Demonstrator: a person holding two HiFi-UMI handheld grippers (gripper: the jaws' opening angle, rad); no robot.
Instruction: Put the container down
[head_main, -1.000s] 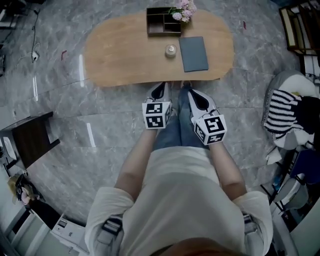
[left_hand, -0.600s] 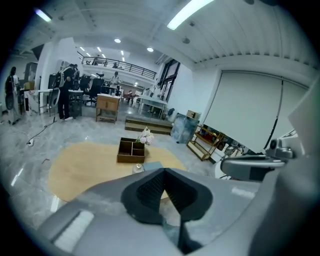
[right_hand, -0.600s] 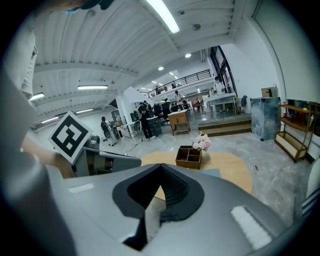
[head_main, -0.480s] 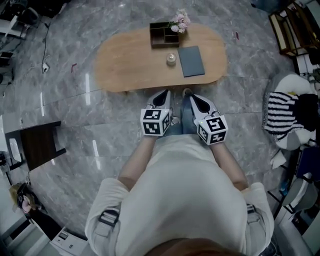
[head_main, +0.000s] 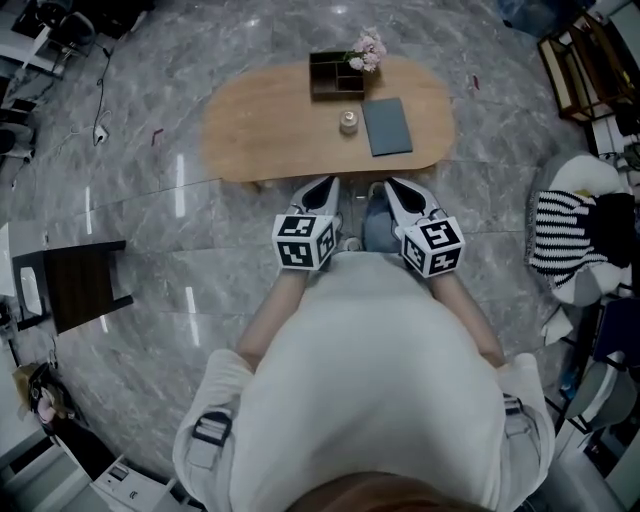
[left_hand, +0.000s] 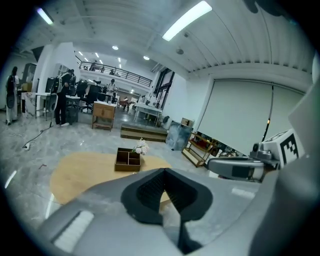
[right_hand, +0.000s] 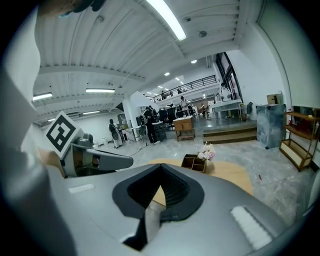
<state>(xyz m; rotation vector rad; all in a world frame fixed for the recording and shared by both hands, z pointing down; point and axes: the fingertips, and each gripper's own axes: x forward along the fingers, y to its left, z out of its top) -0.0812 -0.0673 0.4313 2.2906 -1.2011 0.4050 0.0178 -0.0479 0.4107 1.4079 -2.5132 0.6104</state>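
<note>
A dark wooden container (head_main: 334, 78) with compartments stands at the far edge of the oval wooden table (head_main: 260, 130), with pink flowers (head_main: 368, 50) at its right corner. It also shows in the left gripper view (left_hand: 127, 160) and the right gripper view (right_hand: 193, 162), well beyond the jaws. My left gripper (head_main: 322, 188) and right gripper (head_main: 398, 188) hang side by side over the floor at the table's near edge, held above it. Both are shut and hold nothing; the jaws meet at their tips (left_hand: 164, 172) (right_hand: 161, 167).
A small round jar (head_main: 348, 122) and a grey notebook (head_main: 386, 126) lie on the table in front of the container. A dark stool (head_main: 75, 285) stands at the left. A striped cloth (head_main: 565, 235) and a shelf (head_main: 590, 50) are at the right. People stand far off.
The view has risen and the table looks smaller and farther away. Both grippers have come up with the person's body, still shut and side by side.
</note>
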